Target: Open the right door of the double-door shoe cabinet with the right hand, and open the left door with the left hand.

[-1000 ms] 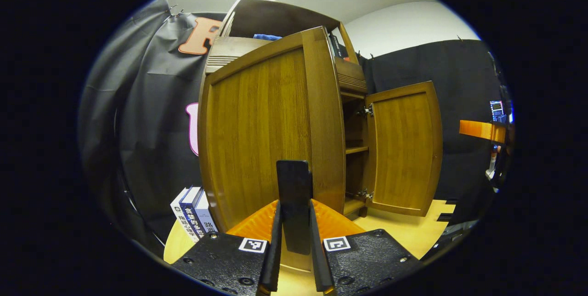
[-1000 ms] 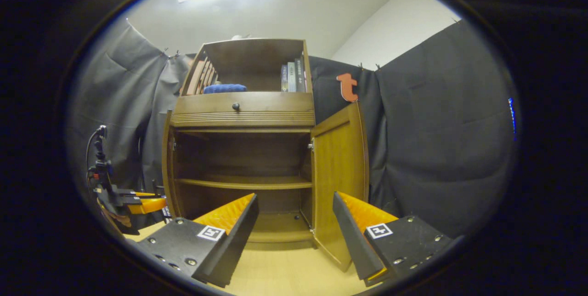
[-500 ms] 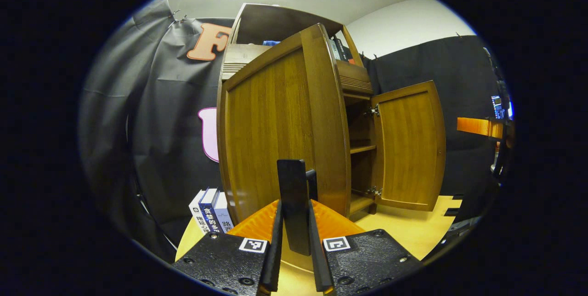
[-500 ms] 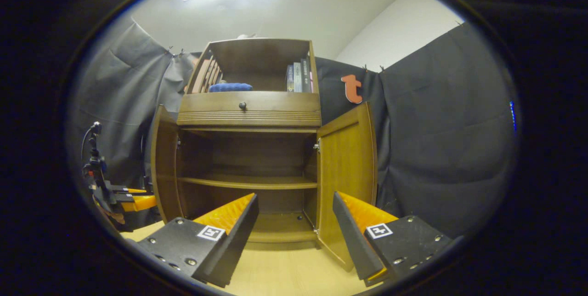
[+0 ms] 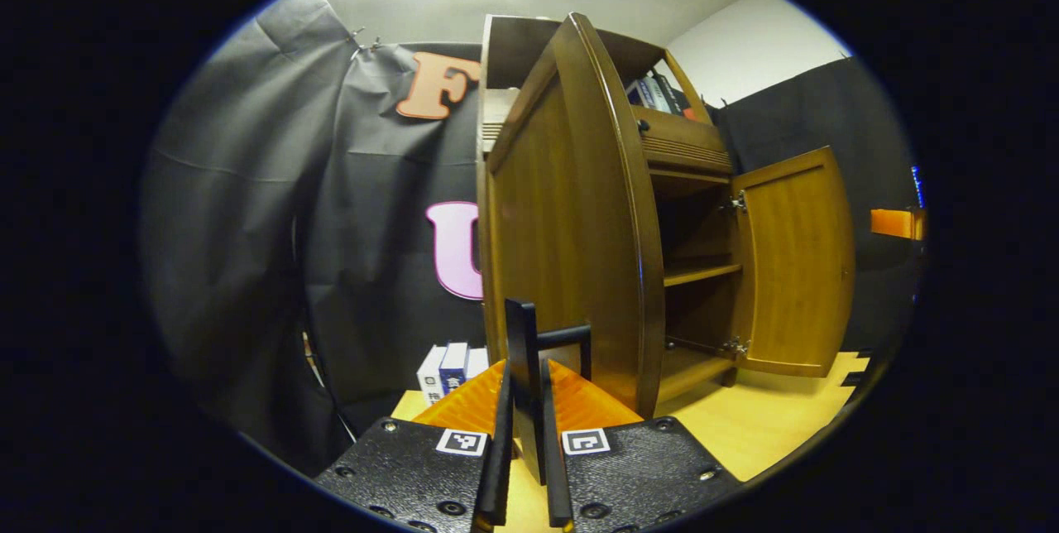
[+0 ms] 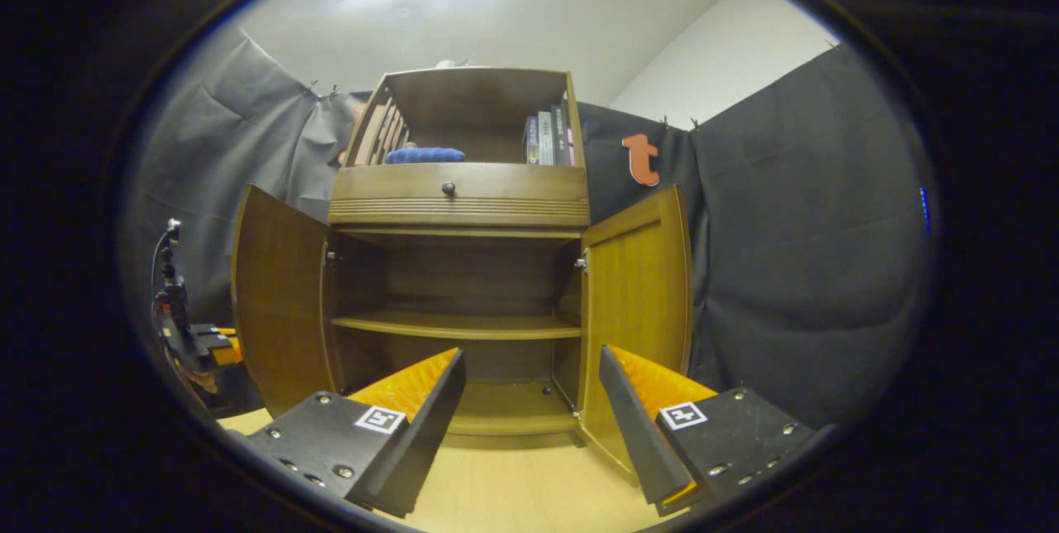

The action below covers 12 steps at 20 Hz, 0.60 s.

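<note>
Beside left door [image 5: 571, 218]: left claw [image 5: 526, 400] clamps handle [image 5: 563, 338] | right claw [image 6: 529, 400] gapes, shelf [image 6: 455, 324] visible

**Occluded and Unresolved Areas**

In the left gripper view, the left door [image 5: 571, 210] is standing edge-on and hiding the left part of the cabinet [image 5: 687, 152] interior. The handle [image 5: 529, 367] is sitting between the left gripper [image 5: 527, 434] fingers; whether both fingers are pressing on it is not resolving. The door is covering part of the floor books [image 5: 451, 367], and their spine text is too small to read.

In the right gripper view, the left gripper [image 6: 203, 343] is lying partly behind the left door [image 6: 277, 301], dark and indistinct at the picture's edge. The shelf books [image 6: 548, 137] are too small for titles. The blue item [image 6: 424, 156] is not identifiable.
</note>
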Each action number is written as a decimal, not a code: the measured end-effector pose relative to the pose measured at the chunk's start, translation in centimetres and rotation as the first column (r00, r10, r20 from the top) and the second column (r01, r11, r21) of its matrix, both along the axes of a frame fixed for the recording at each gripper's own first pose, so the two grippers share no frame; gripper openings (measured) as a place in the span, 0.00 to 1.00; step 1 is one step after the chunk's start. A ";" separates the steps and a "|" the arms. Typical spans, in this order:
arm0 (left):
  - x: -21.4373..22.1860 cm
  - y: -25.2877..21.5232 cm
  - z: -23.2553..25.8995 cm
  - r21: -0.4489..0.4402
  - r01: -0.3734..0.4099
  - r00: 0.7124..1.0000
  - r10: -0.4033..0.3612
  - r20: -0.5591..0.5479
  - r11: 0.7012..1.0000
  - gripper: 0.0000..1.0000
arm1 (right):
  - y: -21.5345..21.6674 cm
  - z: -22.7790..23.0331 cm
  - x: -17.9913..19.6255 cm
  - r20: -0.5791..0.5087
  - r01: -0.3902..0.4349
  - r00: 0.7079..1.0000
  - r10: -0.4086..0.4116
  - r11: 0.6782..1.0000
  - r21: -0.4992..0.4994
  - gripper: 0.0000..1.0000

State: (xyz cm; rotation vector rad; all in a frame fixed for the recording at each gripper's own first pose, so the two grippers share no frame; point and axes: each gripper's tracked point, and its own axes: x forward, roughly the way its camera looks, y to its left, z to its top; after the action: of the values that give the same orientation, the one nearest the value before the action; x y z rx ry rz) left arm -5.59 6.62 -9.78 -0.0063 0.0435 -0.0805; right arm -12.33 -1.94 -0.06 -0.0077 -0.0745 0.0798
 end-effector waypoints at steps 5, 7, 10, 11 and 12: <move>-0.5 2.2 -0.4 0.007 0.001 1.000 -0.001 -0.022 1.000 0.10 | 1.8 -0.8 0.4 -0.018 -0.032 0.999 0.032 0.999 -0.008 0.96; -0.4 2.7 -0.3 0.024 0.021 1.000 -0.020 -0.024 1.000 0.10 | 2.3 -1.0 0.6 -0.024 -0.044 0.999 0.044 0.999 -0.003 0.94; -0.4 4.3 -0.6 0.018 0.064 0.997 -0.063 -0.034 0.998 0.06 | 2.7 -0.7 0.1 -0.024 -0.063 0.998 0.063 0.998 0.024 0.94; -0.4 4.7 -0.7 0.003 0.081 0.996 -0.081 -0.037 0.997 0.07 | 2.7 -0.6 -0.1 -0.023 -0.061 0.998 0.062 0.998 0.026 0.96; -0.4 5.1 -0.7 -0.007 0.099 0.994 -0.100 -0.038 0.995 0.07 | 2.5 -0.5 -0.2 -0.022 -0.059 0.998 0.060 0.998 0.028 0.96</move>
State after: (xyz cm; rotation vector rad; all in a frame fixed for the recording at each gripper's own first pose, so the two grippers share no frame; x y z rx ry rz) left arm -5.96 11.72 -10.47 -0.0112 0.0821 -0.1803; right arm -12.49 0.60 -0.54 0.0226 -0.0526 0.1386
